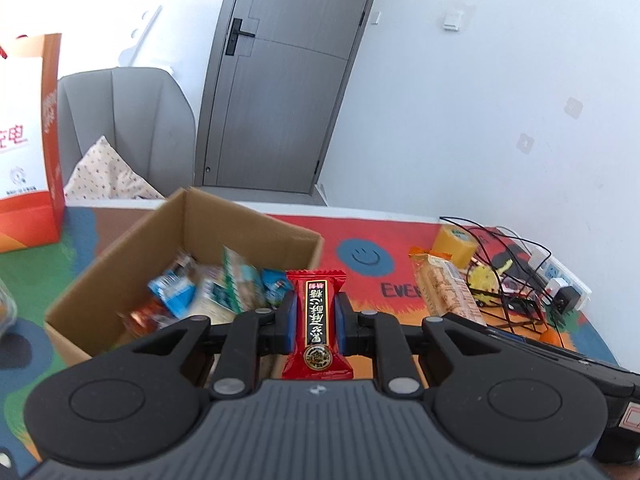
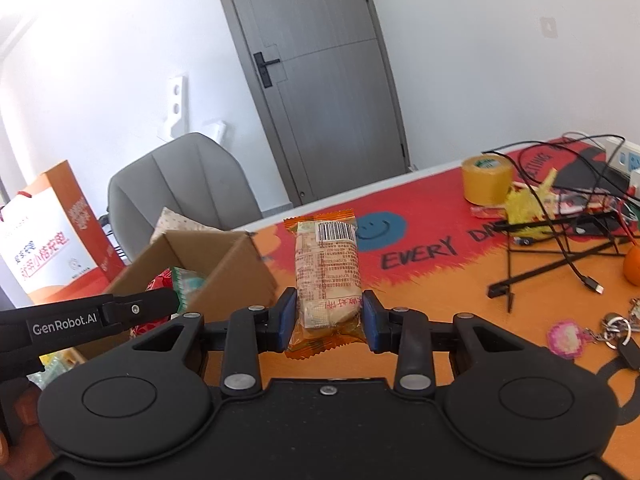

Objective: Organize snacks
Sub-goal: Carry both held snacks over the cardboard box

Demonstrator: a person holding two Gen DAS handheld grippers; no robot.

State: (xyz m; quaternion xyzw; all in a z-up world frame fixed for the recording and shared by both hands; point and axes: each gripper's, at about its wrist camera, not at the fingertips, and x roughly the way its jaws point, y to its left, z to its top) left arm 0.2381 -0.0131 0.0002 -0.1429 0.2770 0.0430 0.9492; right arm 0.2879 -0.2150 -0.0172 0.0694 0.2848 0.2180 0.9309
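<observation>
Red foil-wrapped candy bar with black label and gold characters [image 1: 317, 320] clamped lengthwise between the blue pads of the left gripper [image 1: 316, 300], held clear above the tabletop, just off the near right corner of the open brown cardboard box [image 1: 120, 256]. Orange-wrapped oblong biscuit pack with barcode [image 2: 326, 272] pinched likewise in the right gripper [image 2: 329, 308], its barcode end pointing away, raised over the orange and red printed table mat [image 2: 440, 280]; the same pack shows in the left view to the right of the candy. Both tongs closed on their snacks. Box sits toward the left side of the tabletop, holding a loose heap of small wrapped snacks [image 1: 208, 292], blue, green and red, blurred. Farther right on the mat: roll of yellow tape [image 2: 486, 180], tangle of black cables and wire stand [image 2: 560, 232], white power strip [image 1: 560, 276] at the far right edge, key ring with pink charm [image 2: 592, 332] near the front right. Orange and white paper gift bag [image 1: 28, 144] at the left edge. Grey padded chair [image 1: 128, 124] and grey door [image 1: 280, 80] behind the table.
</observation>
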